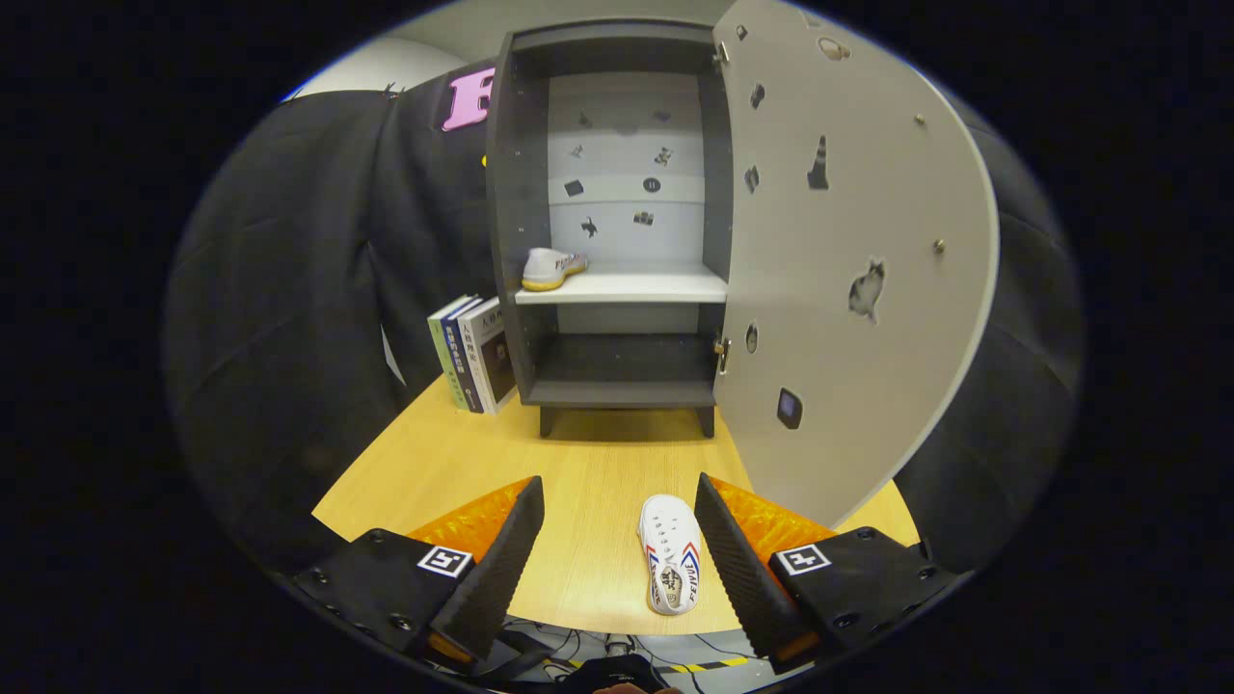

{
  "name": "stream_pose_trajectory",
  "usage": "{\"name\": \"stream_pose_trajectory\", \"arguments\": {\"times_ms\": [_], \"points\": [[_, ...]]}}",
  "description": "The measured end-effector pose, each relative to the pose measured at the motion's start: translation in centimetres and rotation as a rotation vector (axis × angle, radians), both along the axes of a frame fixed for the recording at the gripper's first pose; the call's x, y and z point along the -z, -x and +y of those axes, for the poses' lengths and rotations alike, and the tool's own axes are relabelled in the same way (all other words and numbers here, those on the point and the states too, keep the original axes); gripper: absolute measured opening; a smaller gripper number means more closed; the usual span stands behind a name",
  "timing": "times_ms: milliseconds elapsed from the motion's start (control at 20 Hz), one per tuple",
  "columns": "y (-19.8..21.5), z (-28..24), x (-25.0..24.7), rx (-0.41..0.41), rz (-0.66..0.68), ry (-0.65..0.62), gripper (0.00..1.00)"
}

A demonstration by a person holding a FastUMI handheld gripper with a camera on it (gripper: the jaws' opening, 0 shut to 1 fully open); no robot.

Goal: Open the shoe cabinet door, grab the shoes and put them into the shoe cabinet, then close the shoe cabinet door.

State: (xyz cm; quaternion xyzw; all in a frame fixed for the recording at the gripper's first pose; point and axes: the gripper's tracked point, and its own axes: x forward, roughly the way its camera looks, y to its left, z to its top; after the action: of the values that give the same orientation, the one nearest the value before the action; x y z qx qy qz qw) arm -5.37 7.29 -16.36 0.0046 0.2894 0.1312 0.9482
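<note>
Dark cloth walls close in the booth around a pale wooden table [588, 482], and on it stands the shoe cabinet [617, 231], dark grey outside with a lighter back panel dotted with small stickers. Its door [858, 251] is swung wide to the right, the inner face toward me and carrying more little stickers. On the white middle shelf [627, 285], at the left end, sits one white shoe [551, 268] with a yellowish sole, toe pointing right. The compartment below the shelf is dark, and I can't make out anything in it with certainty. A few books [474, 353] stand upright just left of the cabinet, leaning against its side.

My fingers [617, 549] are spread wide apart and grip nothing. The second shoe [671, 552], white with red and blue stripes on its side, lies on the table between them, much closer to the right finger and just beside it; whether they touch I cannot tell. Its length runs toward the cabinet, well short of the cabinet's feet. Beneath the near table edge, cables [617, 644] and a strip of yellow-black tape [709, 665] lie on the floor.
</note>
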Motion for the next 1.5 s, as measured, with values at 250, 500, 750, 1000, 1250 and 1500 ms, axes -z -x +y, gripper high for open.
{"name": "stream_pose_trajectory", "arguments": {"times_ms": [250, 500, 750, 1000, 1250, 1500], "points": [[-3.2, 0.3, 8.1, -0.037, 0.123, 0.076, 0.98], [-4.4, -0.2, 16.5, -0.065, 0.290, 0.143, 0.99], [-4.8, -0.7, 22.6, -0.105, 0.418, 0.196, 0.99], [-4.6, -0.7, 26.5, -0.137, 0.520, 0.252, 0.97], [-4.8, -1.7, 27.9, -0.146, 0.528, 0.349, 0.89], [-5.2, -2.4, 28.0, -0.158, 0.542, 0.378, 0.56]]}}
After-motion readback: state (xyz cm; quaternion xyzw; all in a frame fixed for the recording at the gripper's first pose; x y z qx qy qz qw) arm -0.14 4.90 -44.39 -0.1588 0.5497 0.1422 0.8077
